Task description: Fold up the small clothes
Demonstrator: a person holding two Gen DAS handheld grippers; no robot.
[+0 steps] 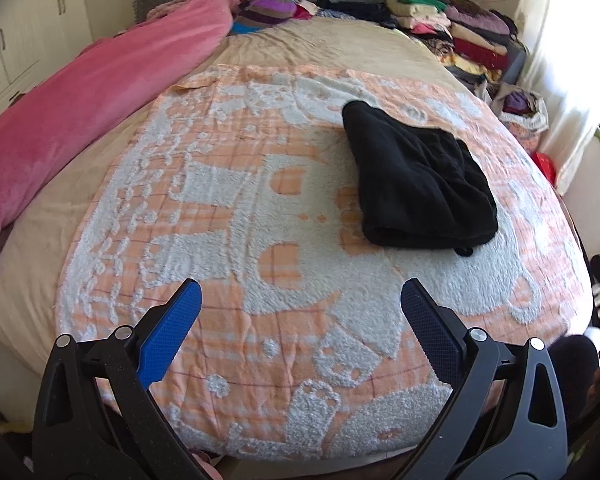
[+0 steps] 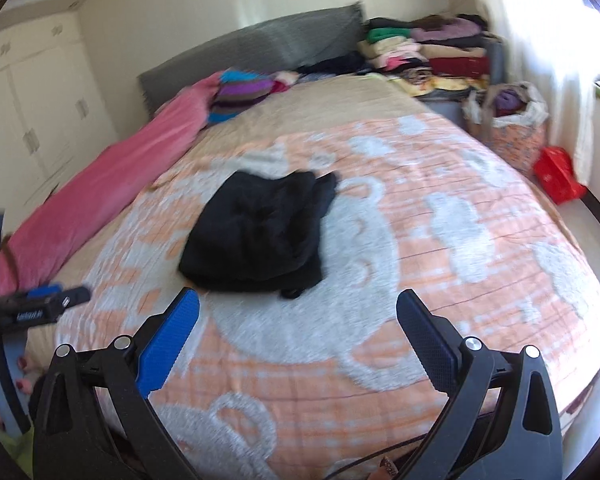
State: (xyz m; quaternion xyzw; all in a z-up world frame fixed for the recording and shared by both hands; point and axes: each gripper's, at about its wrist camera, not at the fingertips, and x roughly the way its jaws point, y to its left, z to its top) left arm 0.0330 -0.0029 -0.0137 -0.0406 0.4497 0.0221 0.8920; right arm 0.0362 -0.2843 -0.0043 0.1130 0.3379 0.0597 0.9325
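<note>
Black garment (image 1: 422, 178) folded on my orange-white blanket (image 1: 228, 240), my left gripper (image 1: 300, 300) spread empty, my right gripper (image 2: 298, 308) likewise, both clear of cloth

Both wrist views look forward over the bed (image 1: 260, 52) from its foot; right view blurred.

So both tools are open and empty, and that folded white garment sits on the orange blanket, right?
Not quite: the garment is black, not white, as the left wrist view shows. It does lie on the orange blanket, and both tools, left and right, are open and empty.
</note>
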